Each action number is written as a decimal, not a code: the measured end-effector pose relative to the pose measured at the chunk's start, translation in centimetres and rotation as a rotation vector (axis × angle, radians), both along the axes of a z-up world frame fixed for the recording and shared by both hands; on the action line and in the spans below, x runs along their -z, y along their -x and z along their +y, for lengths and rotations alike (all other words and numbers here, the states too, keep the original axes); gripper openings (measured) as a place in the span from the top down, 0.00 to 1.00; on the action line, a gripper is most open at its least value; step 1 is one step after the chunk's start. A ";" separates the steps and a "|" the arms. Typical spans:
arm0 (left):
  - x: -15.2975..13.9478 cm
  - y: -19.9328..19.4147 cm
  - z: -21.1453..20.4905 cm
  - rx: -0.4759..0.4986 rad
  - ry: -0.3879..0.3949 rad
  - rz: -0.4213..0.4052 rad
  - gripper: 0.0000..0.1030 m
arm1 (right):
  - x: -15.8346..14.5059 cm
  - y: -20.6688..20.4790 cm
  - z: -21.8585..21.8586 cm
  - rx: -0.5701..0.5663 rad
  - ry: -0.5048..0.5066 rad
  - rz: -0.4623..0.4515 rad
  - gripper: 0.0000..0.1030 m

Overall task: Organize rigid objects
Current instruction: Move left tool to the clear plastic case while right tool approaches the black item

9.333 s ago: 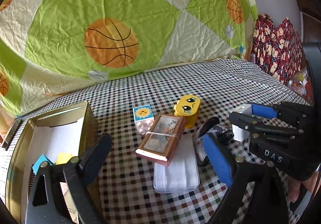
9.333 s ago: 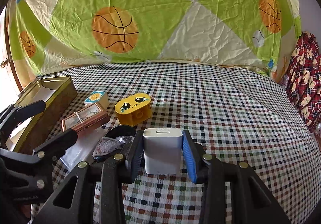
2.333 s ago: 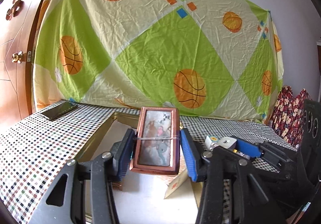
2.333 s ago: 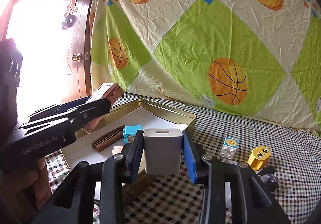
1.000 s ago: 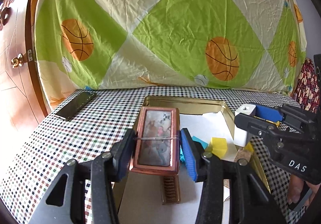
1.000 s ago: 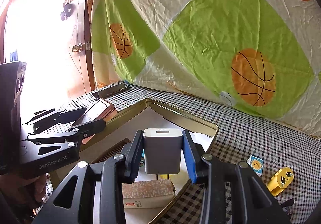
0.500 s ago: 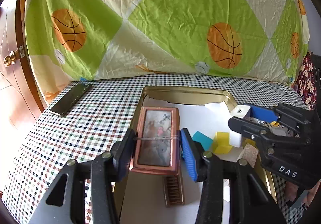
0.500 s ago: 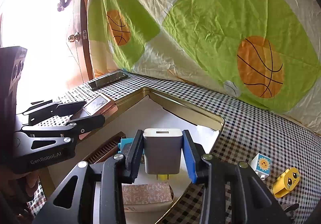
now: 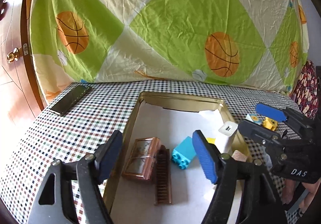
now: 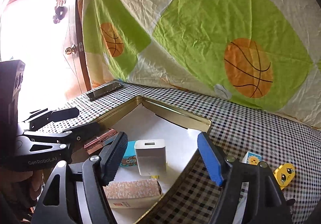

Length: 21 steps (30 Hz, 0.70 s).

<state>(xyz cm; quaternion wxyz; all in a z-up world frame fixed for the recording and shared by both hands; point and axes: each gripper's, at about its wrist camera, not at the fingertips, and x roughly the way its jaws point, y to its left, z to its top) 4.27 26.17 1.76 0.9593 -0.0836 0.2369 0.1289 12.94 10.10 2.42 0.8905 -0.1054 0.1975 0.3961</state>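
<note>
The gold tin [image 9: 180, 97] [image 10: 174, 112] has a white lining. My left gripper [image 9: 157, 155] [image 10: 74, 120] hangs over its left side with the jaws opening. The copper picture box [image 9: 142, 157] [image 10: 100, 140] lies free on the lining below them, beside a brown comb [image 9: 163, 175]. My right gripper [image 10: 162, 159] [image 9: 258, 117] is over the tin's right side, its jaws opening too. Between them the white charger [image 10: 150, 156] [image 9: 226, 137] is upright in the tin, with a gap to each pad.
In the tin also lie a blue brick [image 9: 184, 152], a yellow block [image 9: 210, 140] and a patterned box [image 10: 132, 192]. Outside it on the checked cloth are a sun brick [image 10: 252, 158], a yellow face block [image 10: 284, 173] and a phone [image 9: 70, 99].
Both grippers have let go. The copper box dropped from the left jaws onto the tin's lining, and the charger left the right pads and now rests in the tin.
</note>
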 end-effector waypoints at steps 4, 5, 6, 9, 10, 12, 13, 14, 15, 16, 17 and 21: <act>-0.3 0.3 -3.7 0.066 -0.008 -0.048 0.13 | -0.3 0.4 -4.4 0.065 0.002 -0.037 0.28; -0.3 0.2 -4.7 0.083 -0.016 -0.051 0.11 | -0.2 0.3 -5.8 0.088 0.008 -0.037 0.28; -0.2 0.1 -5.9 0.110 -0.023 -0.054 0.11 | -0.1 0.1 -7.0 0.111 0.013 -0.033 0.28; -0.1 -0.5 -9.0 0.170 -0.037 -0.059 0.08 | 0.2 -0.8 -10.8 0.202 0.021 -0.017 0.27; 0.0 -0.7 -9.9 0.186 -0.039 -0.058 0.07 | 0.3 -1.1 -11.9 0.232 0.025 -0.009 0.26; 0.2 -1.3 -11.9 0.218 -0.046 -0.051 0.06 | 0.6 -2.0 -14.0 0.283 0.038 0.016 0.23; 0.3 -1.6 -12.7 0.232 -0.050 -0.047 0.06 | 0.9 -2.4 -14.7 0.301 0.047 0.030 0.23; 0.4 -1.9 -13.6 0.247 -0.054 -0.040 0.06 | 1.2 -2.8 -15.4 0.320 0.060 0.044 0.23; 0.4 -2.1 -14.4 0.250 -0.066 -0.038 0.06 | 1.5 -3.2 -15.8 0.328 0.068 0.057 0.23; 0.4 -2.3 -15.2 0.255 -0.077 -0.041 0.05 | 1.8 -3.5 -16.0 0.329 0.078 0.074 0.23; 0.4 -2.6 -15.9 0.260 -0.082 -0.036 0.03 | 2.2 -3.9 -16.2 0.328 0.087 0.093 0.23; 0.4 -3.0 -18.5 0.274 -0.154 -0.032 0.01 | 3.7 -4.6 -16.0 0.327 0.141 0.130 0.23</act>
